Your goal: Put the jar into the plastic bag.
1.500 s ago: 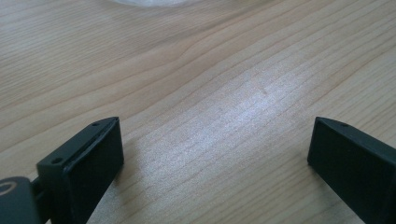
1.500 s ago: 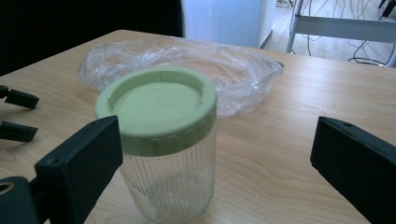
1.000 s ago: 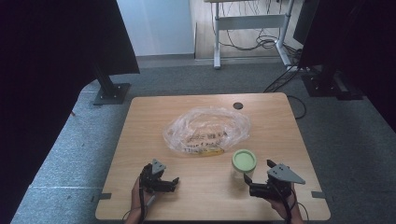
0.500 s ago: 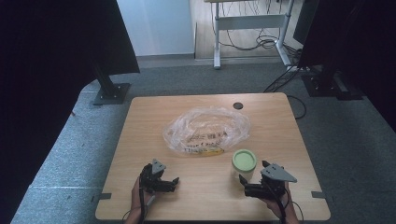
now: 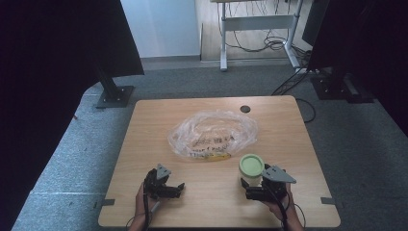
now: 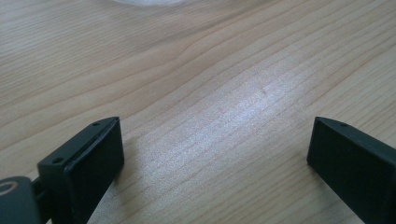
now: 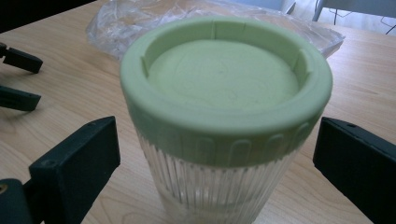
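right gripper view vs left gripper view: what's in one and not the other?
Right gripper view alone: the jar with its green lid, standing between the open right gripper jaws, untouched, and the left gripper farther off. Left gripper view alone: that gripper's own open jaws over bare wood, nothing between them. Both: the table and the plastic bag, just an edge of it in the left gripper view.

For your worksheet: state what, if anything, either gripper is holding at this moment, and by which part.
Nothing is held. The right gripper is open, its fingers either side of the green-lidded jar without touching. The left gripper is open over the bare table.
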### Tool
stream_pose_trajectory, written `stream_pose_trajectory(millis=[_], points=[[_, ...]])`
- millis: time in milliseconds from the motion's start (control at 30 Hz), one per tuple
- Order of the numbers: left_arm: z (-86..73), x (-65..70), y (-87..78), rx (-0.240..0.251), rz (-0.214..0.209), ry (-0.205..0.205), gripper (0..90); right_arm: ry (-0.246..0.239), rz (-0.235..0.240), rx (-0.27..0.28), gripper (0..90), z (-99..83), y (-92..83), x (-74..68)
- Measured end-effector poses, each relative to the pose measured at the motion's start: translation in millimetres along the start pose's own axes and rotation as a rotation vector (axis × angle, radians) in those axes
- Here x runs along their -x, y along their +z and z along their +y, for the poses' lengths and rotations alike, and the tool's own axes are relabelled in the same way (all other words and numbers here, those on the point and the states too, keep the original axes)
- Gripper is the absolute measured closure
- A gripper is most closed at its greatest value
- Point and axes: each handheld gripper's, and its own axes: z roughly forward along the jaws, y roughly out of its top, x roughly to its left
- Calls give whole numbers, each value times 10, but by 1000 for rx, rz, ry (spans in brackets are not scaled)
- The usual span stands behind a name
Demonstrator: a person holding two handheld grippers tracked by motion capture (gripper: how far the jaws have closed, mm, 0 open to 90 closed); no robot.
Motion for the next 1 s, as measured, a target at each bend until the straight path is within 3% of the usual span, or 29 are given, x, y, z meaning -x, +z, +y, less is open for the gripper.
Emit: stream_pose_trajectory(millis=[400,633,1000], points=[[0,0,0,0,0,0,34,15,-44,25,37,-19,174,-17],[0,-1,0,-1,0,-1,34,3,-33,49,103,-57,224,-32],[3,-2,4,-2,-1,1,30,-3,-30,58,110,-60,215,-34]])
